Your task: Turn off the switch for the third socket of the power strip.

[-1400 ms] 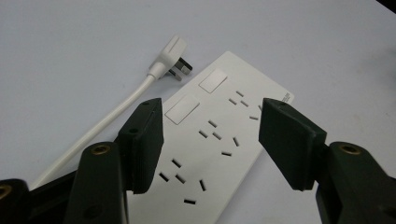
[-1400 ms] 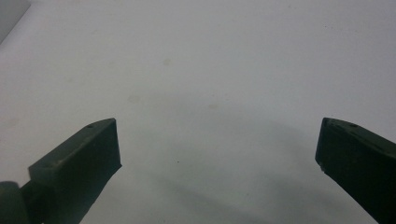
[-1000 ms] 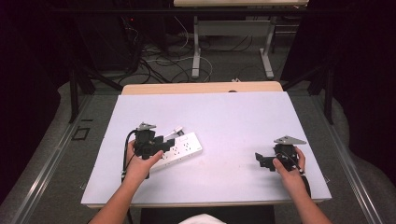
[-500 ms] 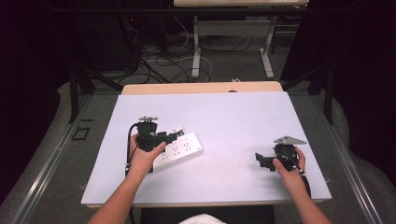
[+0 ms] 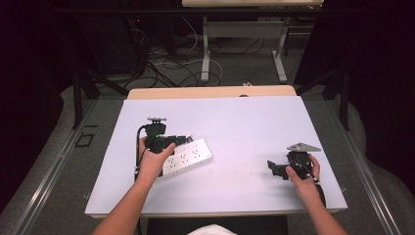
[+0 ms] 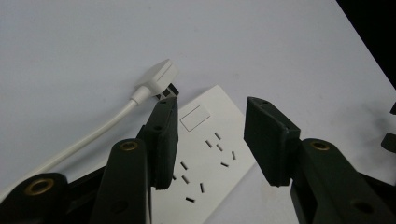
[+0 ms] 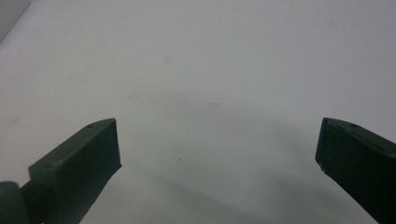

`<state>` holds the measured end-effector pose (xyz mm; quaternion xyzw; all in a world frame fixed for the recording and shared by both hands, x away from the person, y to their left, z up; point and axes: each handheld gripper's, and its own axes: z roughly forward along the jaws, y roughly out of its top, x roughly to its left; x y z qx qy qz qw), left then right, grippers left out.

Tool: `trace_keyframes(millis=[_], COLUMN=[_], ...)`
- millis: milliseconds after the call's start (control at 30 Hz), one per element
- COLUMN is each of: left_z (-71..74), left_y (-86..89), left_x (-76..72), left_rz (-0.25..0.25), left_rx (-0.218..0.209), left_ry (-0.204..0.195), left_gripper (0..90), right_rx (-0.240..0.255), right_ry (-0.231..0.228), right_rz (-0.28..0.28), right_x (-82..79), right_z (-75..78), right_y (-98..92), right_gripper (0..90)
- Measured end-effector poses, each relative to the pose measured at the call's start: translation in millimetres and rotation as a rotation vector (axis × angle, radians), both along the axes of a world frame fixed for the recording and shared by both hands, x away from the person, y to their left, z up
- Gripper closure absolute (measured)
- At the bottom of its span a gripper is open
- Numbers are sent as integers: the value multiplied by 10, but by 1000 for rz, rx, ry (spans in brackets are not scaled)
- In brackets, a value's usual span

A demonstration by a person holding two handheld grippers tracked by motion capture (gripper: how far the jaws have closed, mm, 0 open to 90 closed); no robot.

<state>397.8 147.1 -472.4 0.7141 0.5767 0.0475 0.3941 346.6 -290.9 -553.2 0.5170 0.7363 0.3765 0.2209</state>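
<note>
Dark floor and tangled cables ring the pale tabletop point(image 5: 235, 122). On its left half lies the white power strip point(image 5: 188, 156), flat, with its own plug point(image 6: 156, 78) and cord point(image 6: 79, 142) just beside its switch end. Left gripper point(image 6: 210, 140) hovers over the strip, jaws partly spread and just been closing, nothing pinched yet. Best to centre the pads across the strip's width before squeezing. Right gripper point(image 7: 217, 149) rests well apart, jaws spread wide, holding nothing.

A white strip point(image 6: 205, 154) with dark slots and a white plug point(image 6: 156, 79) are seen on a pale tabletop point(image 5: 244, 122); the tongs point(image 6: 212, 140) are black.
</note>
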Motion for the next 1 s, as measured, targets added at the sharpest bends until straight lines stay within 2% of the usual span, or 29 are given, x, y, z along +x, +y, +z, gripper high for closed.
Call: trace_keyframes(millis=[33,200,233,400,500,667,833,1000], left_z=[-5,-28,-38,-70,-80,-128,-163,-210], left_y=[-1,-22,-41,-71,-88,-128,-146,-179], left_x=[21,72,80,119,149,199,242,281], left_rz=[-4,-5,4,8,5,18,12,28], left_rx=[13,20,11,20,21,32,30,37], left_ry=[1,22,25,21,42,45,74,76], left_gripper=[565,596,601,629,642,662,680,692], right_rx=[1,0,1,-1,-2,-1,1,2], right_ry=[2,3,3,2,4,5,6,10], right_rz=[0,2,2,5,6,7,9,4], right_x=[0,0,1,3,4,6,7,7], right_z=[-1,-3,-3,-4,-6,-7,-11,-12], right_y=[0,1,1,-4,-6,-6,-5,0], right_gripper=[0,0,0,0,0,0,0,0])
